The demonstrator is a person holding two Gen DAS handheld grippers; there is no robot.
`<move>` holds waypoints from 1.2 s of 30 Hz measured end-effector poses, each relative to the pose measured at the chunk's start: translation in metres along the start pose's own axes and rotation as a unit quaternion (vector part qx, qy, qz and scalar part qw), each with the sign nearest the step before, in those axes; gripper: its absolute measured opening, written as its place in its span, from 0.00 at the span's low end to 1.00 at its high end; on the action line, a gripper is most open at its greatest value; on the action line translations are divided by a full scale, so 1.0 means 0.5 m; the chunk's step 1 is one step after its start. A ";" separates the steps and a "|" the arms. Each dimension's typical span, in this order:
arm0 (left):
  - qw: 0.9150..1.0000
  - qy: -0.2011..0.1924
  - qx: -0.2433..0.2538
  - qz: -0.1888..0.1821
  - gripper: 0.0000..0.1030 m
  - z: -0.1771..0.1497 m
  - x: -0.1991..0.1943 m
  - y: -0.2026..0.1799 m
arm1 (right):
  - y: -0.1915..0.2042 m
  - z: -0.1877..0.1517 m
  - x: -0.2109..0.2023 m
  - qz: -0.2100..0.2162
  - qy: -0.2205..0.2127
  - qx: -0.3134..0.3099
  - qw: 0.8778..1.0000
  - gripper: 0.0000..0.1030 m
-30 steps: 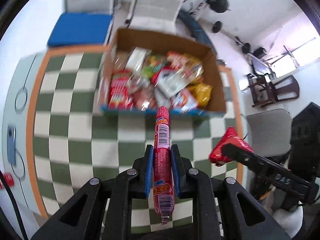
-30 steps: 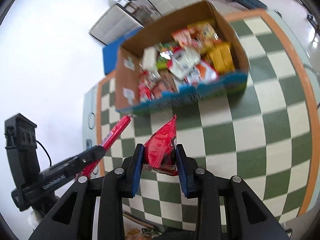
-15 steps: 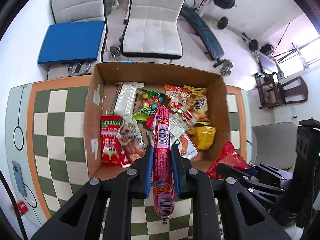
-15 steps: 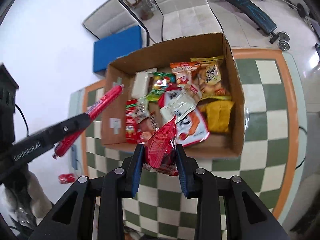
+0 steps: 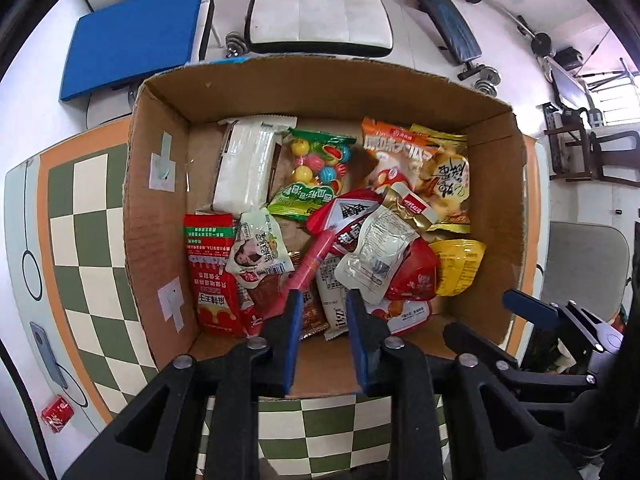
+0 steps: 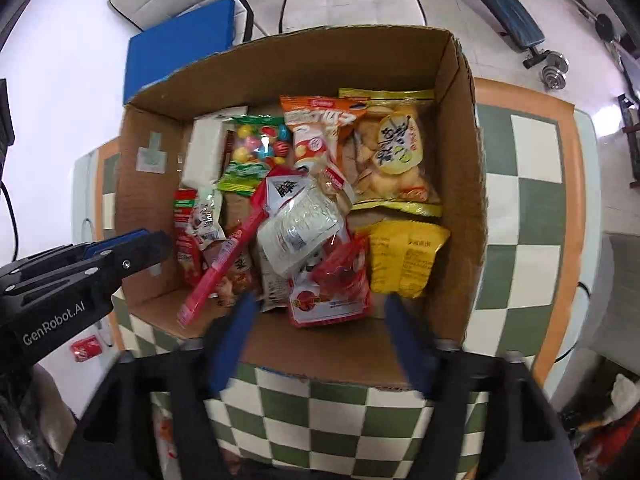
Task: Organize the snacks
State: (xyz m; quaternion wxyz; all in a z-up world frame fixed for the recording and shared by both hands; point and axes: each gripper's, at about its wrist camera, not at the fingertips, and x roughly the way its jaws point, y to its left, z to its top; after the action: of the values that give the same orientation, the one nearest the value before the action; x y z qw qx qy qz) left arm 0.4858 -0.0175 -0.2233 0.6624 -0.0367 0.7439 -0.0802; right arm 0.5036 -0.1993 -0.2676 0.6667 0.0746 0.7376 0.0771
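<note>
Snacks heaped in the cardboard box (image 5: 160, 240), which sits on the checkered tabletop (image 5: 86, 240). Red sausage stick (image 5: 316, 258) lying aslant across the pile, lower end just ahead of the left tool (image 5: 320, 312), apparently free of its pads. Same stick in the right view (image 6: 222, 268), low end near the front wall. Red crinkly packet (image 6: 344, 268) resting on the heap in front of the right tool (image 6: 318, 316), beside a yellow bag (image 6: 404, 258).

Left tool parted a moderate way, blue pads with a clear gap and nothing between them. Right tool spread wide, blurred, likewise holding nothing. Both poised over the near edge of the box.

Further in: white pack (image 5: 248, 164) at the back left, candy-ball bag (image 5: 320, 160) next to it, orange bag (image 5: 396, 148) and crisp bag (image 5: 446, 176) at the back right, red carton (image 5: 212, 272) along the left wall.

Judged well advanced, perhaps finished: no loose snack visible on the tabletop apart from a small red can (image 5: 57, 419) near its edge, unclear whether part of the job. Pile untidy, so some straightening possibly left.
</note>
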 end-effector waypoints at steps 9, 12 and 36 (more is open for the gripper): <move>0.999 -0.012 0.004 0.030 0.79 -0.013 -0.001 0.002 | -0.015 -0.009 0.013 0.005 -0.002 0.012 1.000 0.86; 0.999 -0.019 0.000 0.027 0.83 -0.019 -0.007 0.008 | -0.014 -0.014 0.015 -0.005 -0.005 0.005 1.000 0.88; 0.980 -0.197 -0.003 0.035 0.84 -0.286 -0.204 0.003 | 0.046 -0.230 -0.157 -0.045 -0.169 -0.027 0.984 0.92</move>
State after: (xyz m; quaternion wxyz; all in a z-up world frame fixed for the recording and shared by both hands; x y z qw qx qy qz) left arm 0.3562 0.0105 -0.1079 0.7979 -0.0279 0.6003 -0.0462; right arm 0.3972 -0.1951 -0.1749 0.7861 0.0350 0.6149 0.0531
